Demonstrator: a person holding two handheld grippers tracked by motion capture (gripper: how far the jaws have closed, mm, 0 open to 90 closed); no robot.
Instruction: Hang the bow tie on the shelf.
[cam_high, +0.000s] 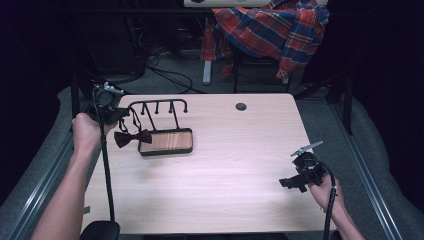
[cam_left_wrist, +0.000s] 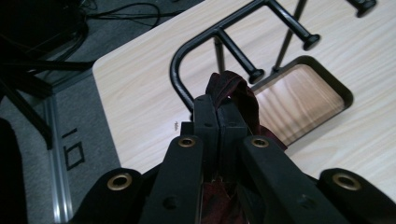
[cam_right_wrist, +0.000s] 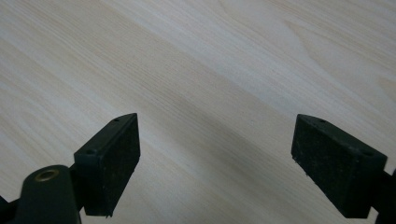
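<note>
Left gripper: at the tabletop's 10 o'clock corner in the high view, beside the left end of the rack. In the left gripper view its jaws stand pressed together on a dark red strap, which loops out above the jaw tips and runs down between them; the lower run is lost in shadow under the gripper body.

Bow tie: dark red, hanging below the left gripper at about its 5 o'clock, just left of the rack's wooden base. Whether it touches the tabletop or the base edge cannot be told from the high view. The thin straps rising from it are hard to trace against the rack's black rods.

Rack: black metal frame with several short pegs, standing at the back edge of the base. In the left gripper view the frame's curved corner lies directly behind the jaw tips; whether strap and frame touch is hidden by the jaws. The far pegs are cut off at the top edge.

Right gripper: low at the tabletop's 4 o'clock, well apart from the rack. The right gripper view shows its jaws spread wide with bare wood between them, holding nothing.

Hands: forearms enter from 6 o'clock, cut off by the frame.
</note>
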